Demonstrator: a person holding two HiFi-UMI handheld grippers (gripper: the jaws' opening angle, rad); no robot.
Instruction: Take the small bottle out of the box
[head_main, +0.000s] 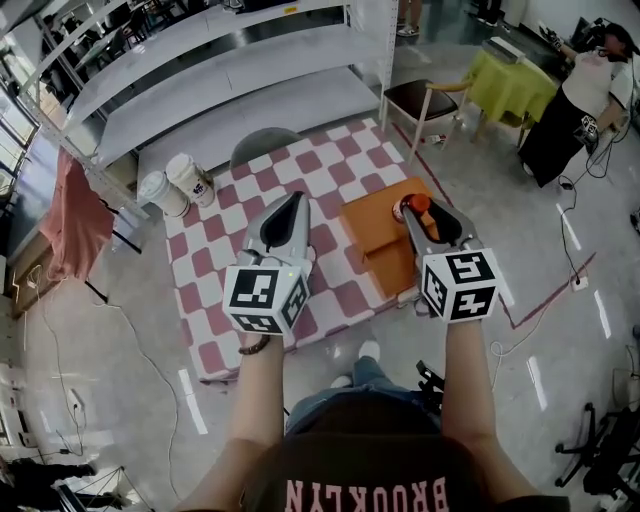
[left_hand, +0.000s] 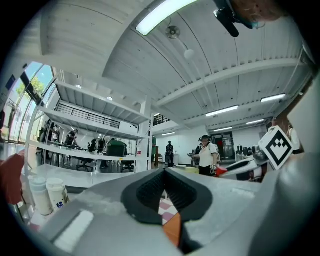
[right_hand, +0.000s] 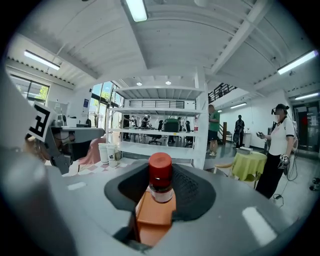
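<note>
Left tongs (head_main: 297, 197), jaws closed tip to tip with nothing between them, hover over the pink-and-white checked tablecloth (head_main: 225, 265), at 9 o'clock of the flat orange box (head_main: 372, 240). I see my right tongs (right_hand: 161, 176) clamped on the small red-capped bottle (right_hand: 160, 172), upright at the box's 1 o'clock corner.

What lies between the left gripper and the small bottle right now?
In the head view, a strip of checkered cloth and then the orange box lie between the left gripper and the small bottle.
</note>
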